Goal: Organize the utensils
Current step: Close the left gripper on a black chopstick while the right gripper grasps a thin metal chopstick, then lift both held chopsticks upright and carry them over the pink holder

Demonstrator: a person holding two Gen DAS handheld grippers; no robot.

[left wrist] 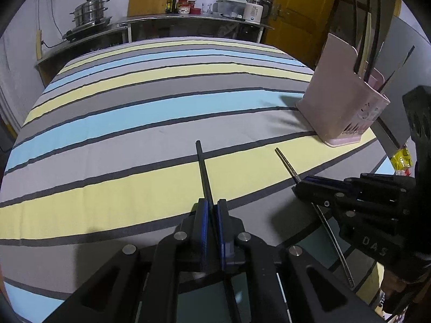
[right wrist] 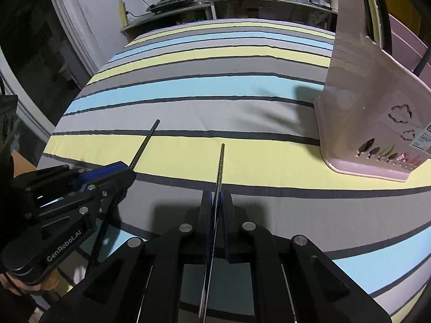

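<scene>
Striped tablecloth (left wrist: 134, 123), steel kitchen counter (left wrist: 188, 20) behind.

Tabletop (left wrist: 134, 113) w/ striped matt cloth, slightly creased. Utensil basket (right wrist: 361, 102): pink plastic, smooth, semi-gloss. Chopsticks: dark matt one (left wrist: 203, 172), metal-looking one (right wrist: 220, 167) w/ sheen. Tongs (left wrist: 212, 210) matt black plastic, blue pads, shiny metal rivets.

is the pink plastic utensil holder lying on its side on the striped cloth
No, the pink plastic utensil holder stands upright on the striped tablecloth, with dark chopsticks sticking up out of it.
</scene>
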